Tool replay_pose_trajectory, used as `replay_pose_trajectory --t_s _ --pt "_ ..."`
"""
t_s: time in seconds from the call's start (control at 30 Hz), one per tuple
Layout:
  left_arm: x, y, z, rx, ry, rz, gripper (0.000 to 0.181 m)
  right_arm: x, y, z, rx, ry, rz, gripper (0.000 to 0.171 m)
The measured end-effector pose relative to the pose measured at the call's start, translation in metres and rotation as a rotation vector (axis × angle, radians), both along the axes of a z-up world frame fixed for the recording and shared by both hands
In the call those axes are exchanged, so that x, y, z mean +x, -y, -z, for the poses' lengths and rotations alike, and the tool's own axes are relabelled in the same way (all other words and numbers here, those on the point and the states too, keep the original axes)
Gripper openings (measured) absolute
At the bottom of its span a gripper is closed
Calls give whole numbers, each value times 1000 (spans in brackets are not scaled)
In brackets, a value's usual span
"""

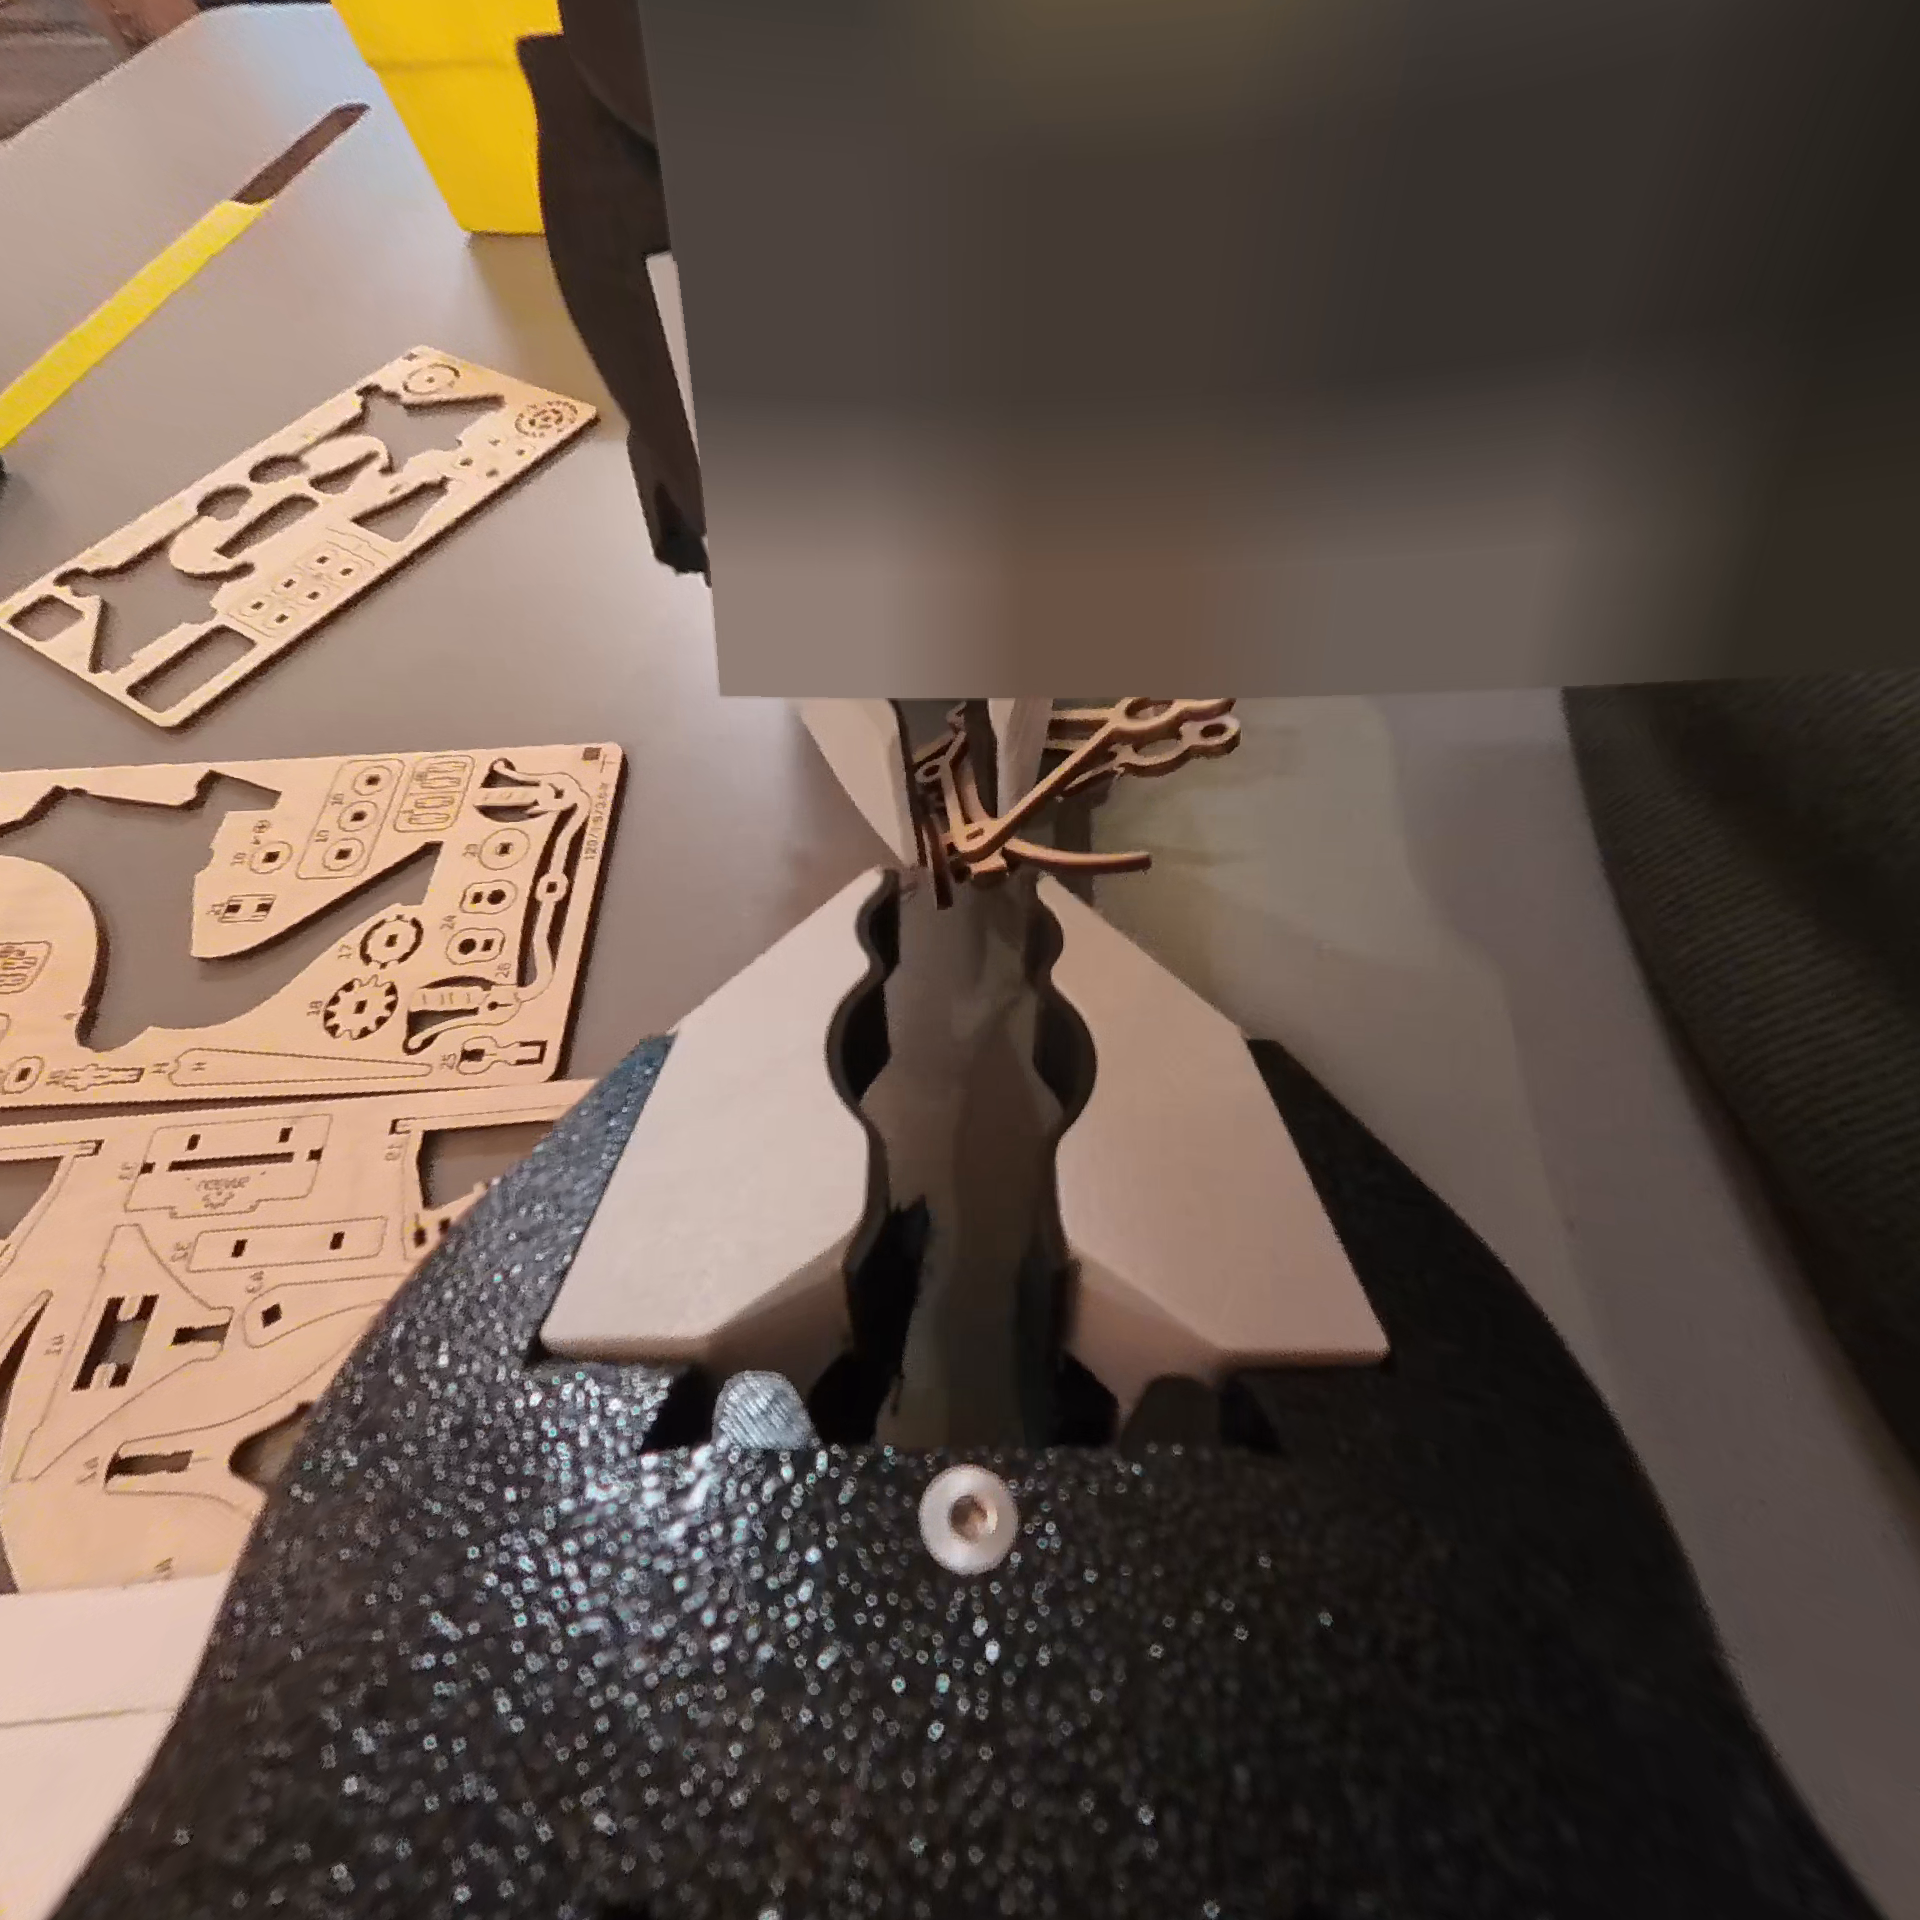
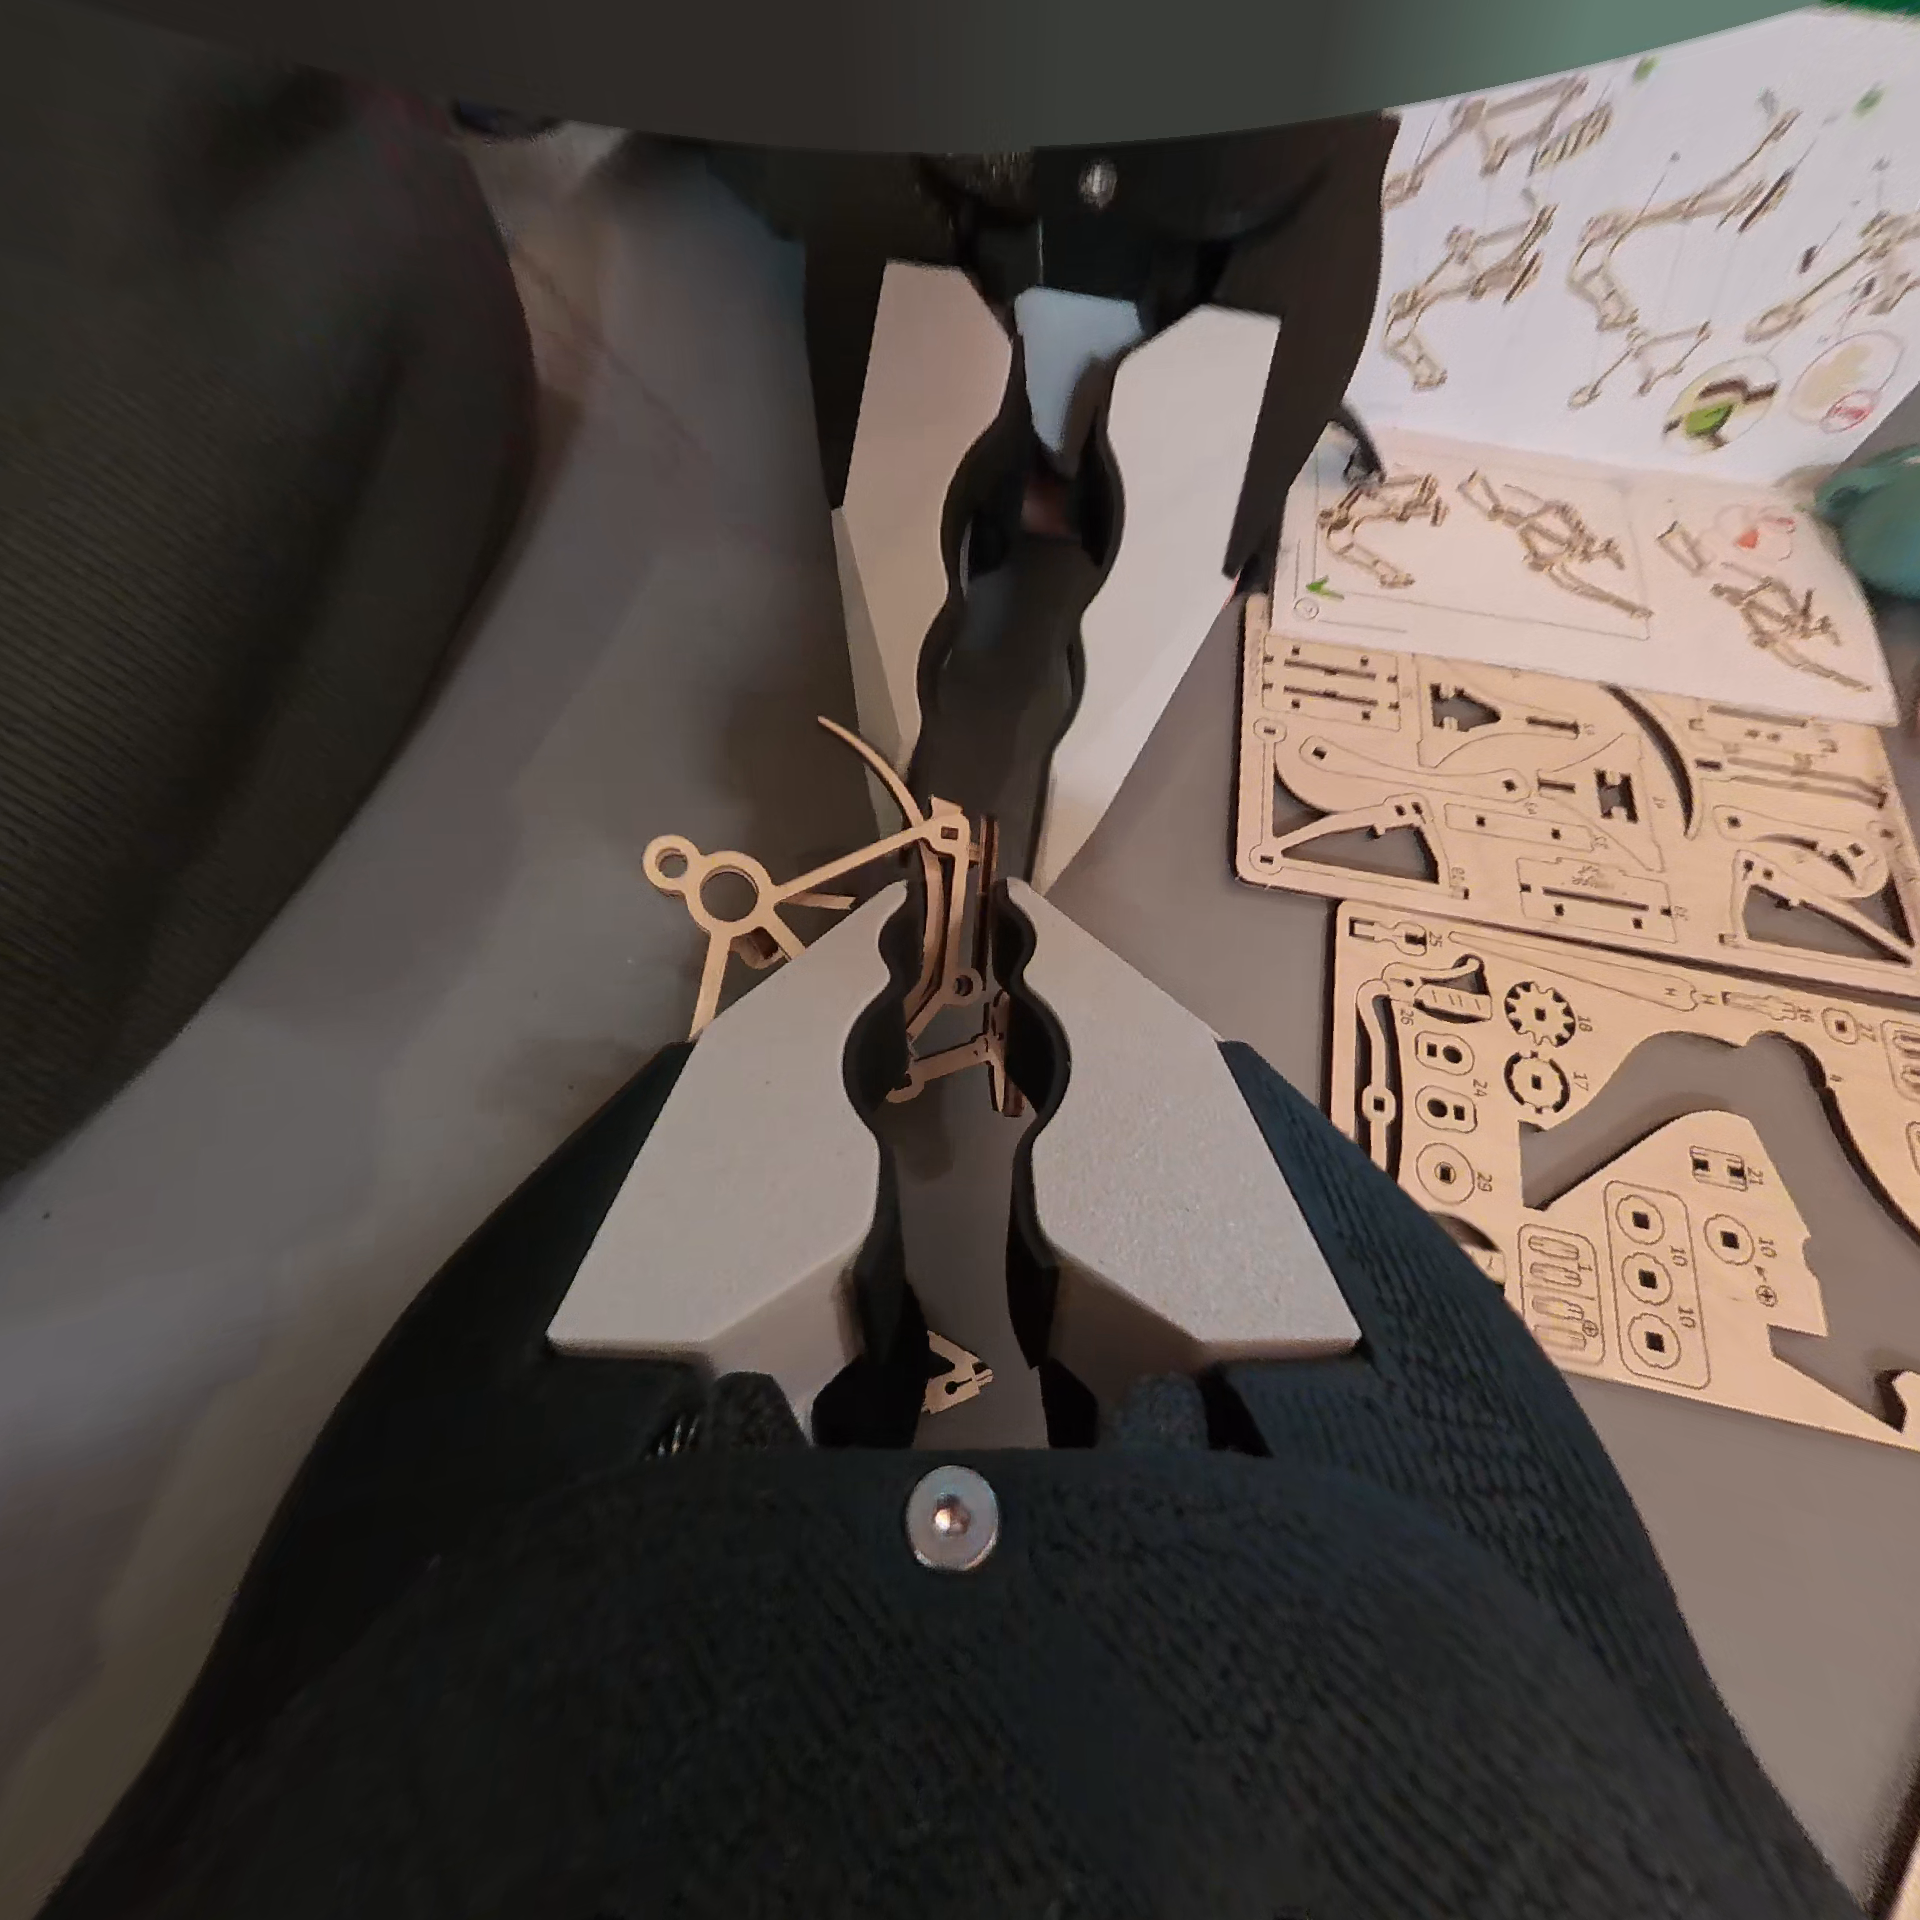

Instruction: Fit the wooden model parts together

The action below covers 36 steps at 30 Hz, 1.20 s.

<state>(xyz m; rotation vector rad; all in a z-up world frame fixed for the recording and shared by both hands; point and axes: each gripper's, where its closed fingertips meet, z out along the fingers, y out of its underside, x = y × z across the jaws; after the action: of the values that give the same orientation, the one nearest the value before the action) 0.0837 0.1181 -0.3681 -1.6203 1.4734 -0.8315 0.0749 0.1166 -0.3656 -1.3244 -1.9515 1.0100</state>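
Pale laser-cut wood everywhere on grey table [image 1: 582, 312]. Left gripper [image 1: 961, 883] tip to tip with right gripper [image 2: 956, 909] near table's front edge, above its surface. Jaws of right gripper drawn nearly together, pinching wooden model assembly [image 2: 940, 966] between dark wavy pads [image 2: 1023, 966]; ringed arm of it [image 2: 717, 888] jutting out sideways. Jaws of left gripper narrowed at tips, meeting same assembly [image 1: 961, 831]; grip itself impossible to judge. Punched part sheets [image 1: 312, 914] flat toward table's middle, instruction booklet [image 2: 1558, 561] past them. Yellow box [image 1: 457, 104] at far edge.
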Motion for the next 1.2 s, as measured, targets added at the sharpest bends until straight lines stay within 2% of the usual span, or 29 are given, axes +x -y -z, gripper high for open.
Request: replay_pose_trajectory --t_s 0.43,0.47,0.5,0.77,0.93,1.2 --pt "2 2 -8 101 44 -18 14 0 4 -10 -13 -151 13 10" --pt "2 2 -9 106 47 -19 12 0 5 -11 -12 -158 11 11" --pt "1 1 -9 110 49 -25 0 1 6 -13 -19 -166 3 11" --pt "2 4 -11 97 60 -4 1 1 7 -13 -28 -167 6 11" --pt "3 8 -15 63 91 14 21 2 3 -18 -79 -184 21 10" --pt "4 3 -26 35 170 -25 13 2 1 -28 -109 -248 29 10"
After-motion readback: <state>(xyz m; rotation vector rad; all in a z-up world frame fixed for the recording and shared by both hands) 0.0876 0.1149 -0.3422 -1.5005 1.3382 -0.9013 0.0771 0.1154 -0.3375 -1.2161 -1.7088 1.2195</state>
